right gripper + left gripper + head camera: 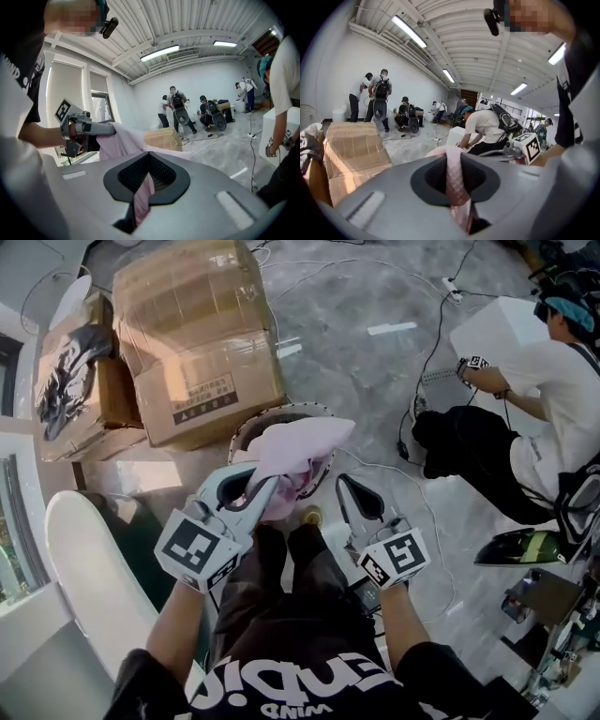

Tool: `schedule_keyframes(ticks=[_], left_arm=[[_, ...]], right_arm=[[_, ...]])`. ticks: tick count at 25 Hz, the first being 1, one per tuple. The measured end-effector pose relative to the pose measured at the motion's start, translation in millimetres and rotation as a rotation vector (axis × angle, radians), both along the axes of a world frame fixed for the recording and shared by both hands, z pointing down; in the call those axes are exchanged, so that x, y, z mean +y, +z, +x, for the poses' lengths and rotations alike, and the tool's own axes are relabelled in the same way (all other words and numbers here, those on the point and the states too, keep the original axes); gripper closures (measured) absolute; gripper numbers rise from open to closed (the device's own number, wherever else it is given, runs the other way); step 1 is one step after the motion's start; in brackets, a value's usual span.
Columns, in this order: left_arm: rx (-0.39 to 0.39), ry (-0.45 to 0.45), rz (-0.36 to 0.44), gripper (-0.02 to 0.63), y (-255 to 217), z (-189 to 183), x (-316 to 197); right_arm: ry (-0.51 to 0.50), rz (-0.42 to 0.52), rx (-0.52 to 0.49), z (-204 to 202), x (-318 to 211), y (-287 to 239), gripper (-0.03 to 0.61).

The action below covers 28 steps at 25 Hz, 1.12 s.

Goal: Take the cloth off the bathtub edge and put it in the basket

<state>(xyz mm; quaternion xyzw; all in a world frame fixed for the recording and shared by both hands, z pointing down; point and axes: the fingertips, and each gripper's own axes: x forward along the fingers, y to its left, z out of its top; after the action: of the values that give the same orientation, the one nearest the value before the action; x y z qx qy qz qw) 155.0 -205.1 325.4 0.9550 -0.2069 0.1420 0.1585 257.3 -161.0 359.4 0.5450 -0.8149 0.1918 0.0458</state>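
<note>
A pink cloth [302, 448] hangs bunched over the round basket [246, 434] on the floor in front of me. In the head view my left gripper [263, 486] is shut on the cloth's near left part. My right gripper [344, 483] sits at the cloth's right edge. A strip of the cloth [457, 183] runs between the closed jaws of my left gripper [455, 158] in the left gripper view. The right gripper view shows a fold of cloth [143, 197] caught between the jaws of my right gripper [149, 158]. The white bathtub edge [82, 559] lies at lower left.
A large cardboard box [199, 334] and a smaller one [70, 390] stand behind the basket. A person [530, 399] crouches at the right by a white foam block [497, 324], with cables [433, 343] across the floor. My own legs [281, 587] are below the grippers.
</note>
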Motion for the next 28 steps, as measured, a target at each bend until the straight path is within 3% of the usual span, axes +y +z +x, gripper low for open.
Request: schedule_keyframes(ticks=[12,17,28], left_arm=[[-0.062,-0.094,-0.082,0.586,153.0,-2.7,0.1],[-0.051,-0.138,-0.135,0.586,209.7,4.5,-2.6],[-0.086,-0.205,-0.16,0.586,286.8,-8.6,-3.3]], right_arm=[[-0.006,-0.091,-0.05,-0.9,-1.7,117.7,0.569],[-0.015,-0.134,-0.06,-4.3,2.5,169.4,0.569],[-0.024,-0.188,-0.072,-13.6,4.9,227.2,0.569]])
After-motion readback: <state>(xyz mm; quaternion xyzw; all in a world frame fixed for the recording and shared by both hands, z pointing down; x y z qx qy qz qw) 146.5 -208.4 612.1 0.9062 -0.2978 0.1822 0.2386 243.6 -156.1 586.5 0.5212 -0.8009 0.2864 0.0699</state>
